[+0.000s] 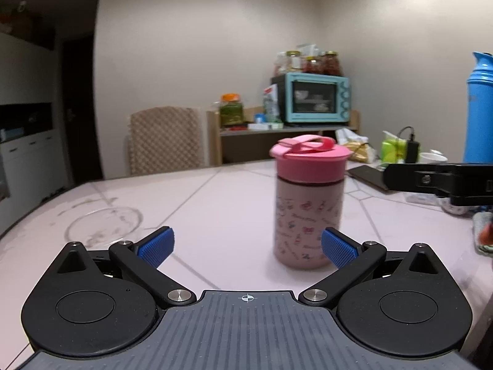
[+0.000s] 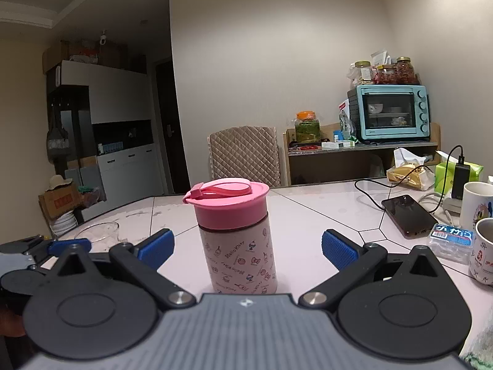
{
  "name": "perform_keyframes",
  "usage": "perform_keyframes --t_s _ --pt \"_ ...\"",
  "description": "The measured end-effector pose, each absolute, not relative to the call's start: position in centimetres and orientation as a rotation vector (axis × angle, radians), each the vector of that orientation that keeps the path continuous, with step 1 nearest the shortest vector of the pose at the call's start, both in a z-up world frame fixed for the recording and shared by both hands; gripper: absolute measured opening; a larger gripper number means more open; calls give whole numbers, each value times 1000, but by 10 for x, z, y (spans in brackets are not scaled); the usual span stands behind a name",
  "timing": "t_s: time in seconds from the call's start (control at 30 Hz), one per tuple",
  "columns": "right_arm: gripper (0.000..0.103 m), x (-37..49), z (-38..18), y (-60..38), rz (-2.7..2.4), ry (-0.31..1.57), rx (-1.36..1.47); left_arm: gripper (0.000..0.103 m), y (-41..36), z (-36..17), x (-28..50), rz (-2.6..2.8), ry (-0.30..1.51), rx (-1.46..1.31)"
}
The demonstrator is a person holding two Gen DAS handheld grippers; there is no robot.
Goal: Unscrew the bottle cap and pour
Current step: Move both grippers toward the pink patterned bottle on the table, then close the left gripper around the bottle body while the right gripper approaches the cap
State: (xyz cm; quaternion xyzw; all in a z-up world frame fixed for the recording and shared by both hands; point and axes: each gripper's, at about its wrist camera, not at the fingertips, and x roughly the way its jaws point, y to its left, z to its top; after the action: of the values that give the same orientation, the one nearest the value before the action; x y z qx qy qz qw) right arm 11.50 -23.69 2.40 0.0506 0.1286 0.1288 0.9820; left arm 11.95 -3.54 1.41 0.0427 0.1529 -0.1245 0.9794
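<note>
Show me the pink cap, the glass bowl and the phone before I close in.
pink cap (image 2: pixel 229 208), right wrist view: front of the cap's side wall.
glass bowl (image 2: pixel 97 231), right wrist view: its clear near wall.
phone (image 2: pixel 406 214), right wrist view: middle of the dark screen.

A blue flask (image 1: pixel 480 108) is cut off by the left wrist view's right edge. The pink bottle (image 1: pixel 309 203) there is blurred, its print unreadable.

2 low wrist views, both near pink bottle (image 1: pixel 309 203), facing oven (image 1: pixel 317 98)
</note>
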Motion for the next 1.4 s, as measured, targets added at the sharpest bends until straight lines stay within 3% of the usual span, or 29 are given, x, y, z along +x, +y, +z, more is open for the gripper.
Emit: perform_keyframes --t_s 1.4 --pt "103 169 36 -247 378 247 43 103 -87 -7 204 -493 335 161"
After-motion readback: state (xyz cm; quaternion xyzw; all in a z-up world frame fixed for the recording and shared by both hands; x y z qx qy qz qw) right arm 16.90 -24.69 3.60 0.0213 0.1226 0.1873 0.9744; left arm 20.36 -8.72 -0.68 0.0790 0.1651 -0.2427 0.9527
